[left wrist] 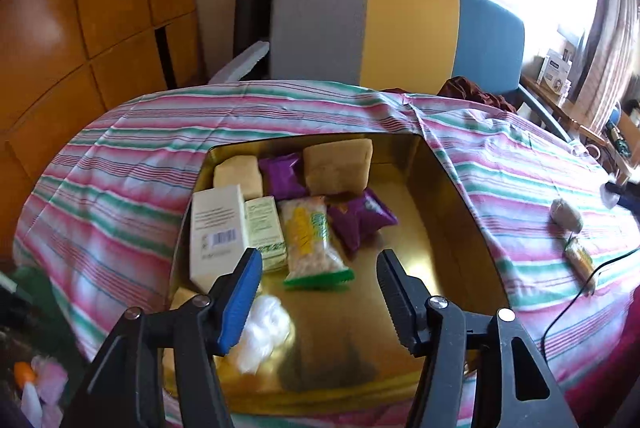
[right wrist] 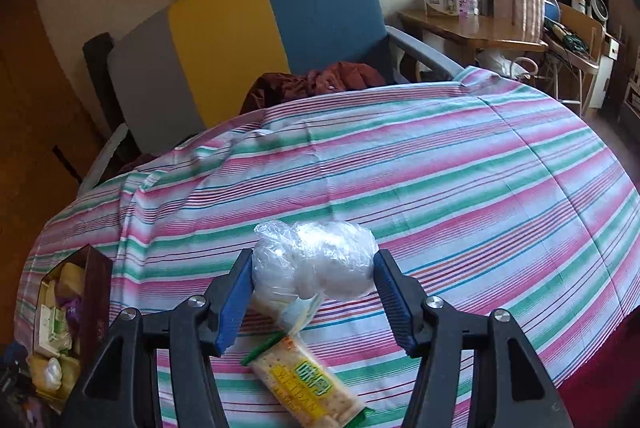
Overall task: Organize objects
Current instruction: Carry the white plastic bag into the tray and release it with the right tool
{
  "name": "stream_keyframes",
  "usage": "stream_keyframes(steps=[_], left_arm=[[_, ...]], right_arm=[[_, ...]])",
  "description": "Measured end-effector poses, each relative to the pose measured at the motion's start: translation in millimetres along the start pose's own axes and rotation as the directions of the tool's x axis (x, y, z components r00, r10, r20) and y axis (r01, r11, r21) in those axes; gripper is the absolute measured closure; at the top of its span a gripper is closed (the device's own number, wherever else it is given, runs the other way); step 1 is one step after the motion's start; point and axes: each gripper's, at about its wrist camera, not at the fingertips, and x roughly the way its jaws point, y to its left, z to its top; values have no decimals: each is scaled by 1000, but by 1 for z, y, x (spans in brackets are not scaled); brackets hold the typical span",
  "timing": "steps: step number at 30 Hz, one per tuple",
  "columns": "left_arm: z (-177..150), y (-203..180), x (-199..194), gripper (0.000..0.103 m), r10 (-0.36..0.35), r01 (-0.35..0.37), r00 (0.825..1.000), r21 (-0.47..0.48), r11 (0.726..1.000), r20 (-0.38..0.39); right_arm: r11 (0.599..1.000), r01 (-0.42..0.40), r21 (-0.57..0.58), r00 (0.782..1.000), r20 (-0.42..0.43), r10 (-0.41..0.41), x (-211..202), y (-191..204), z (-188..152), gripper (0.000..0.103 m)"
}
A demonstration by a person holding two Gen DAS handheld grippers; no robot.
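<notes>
In the left wrist view my left gripper (left wrist: 318,266) is open and empty above a gold-lined box (left wrist: 452,240) on the striped cloth. The box holds a cracker pack (left wrist: 310,236), purple snack bags (left wrist: 360,218), tan sponges (left wrist: 338,166), a white carton (left wrist: 218,232) and a white plastic bundle (left wrist: 262,328). In the right wrist view my right gripper (right wrist: 314,278) has its pads against the sides of a clear-wrapped white bundle (right wrist: 316,258). A cracker pack (right wrist: 308,380) lies under it on the cloth. The box (right wrist: 96,280) sits at the far left.
A grey, yellow and blue chair back (left wrist: 384,28) stands behind the table, with dark red cloth (right wrist: 312,80) on its seat. A black cable (left wrist: 576,296) runs along the right. A wooden desk (right wrist: 468,28) with boxes stands by the window.
</notes>
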Motion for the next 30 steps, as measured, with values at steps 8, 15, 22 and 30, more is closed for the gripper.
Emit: stream_keyframes(steps=[8,15,22,30], left_arm=[[-10,9,-9,41,19,-19,1000,-36,999,17],[-12,18,-15,39,17,-15,999,-59,998,30],[-17,33,-18,38,39,-36,999,-83,996,29],[-25,50,-12,38,55,-54,998,-120,991,6]], right_arm=[[955,-209,-211,978,-40,206,-30,114,-17,43],[841,-400,-364,916,-185,355,-32,220,-56,43],[750,-503,-430,861,-330,388,-14,295,-98,43],[719,-540,-437,832,-405,379,0,329,-124,43]])
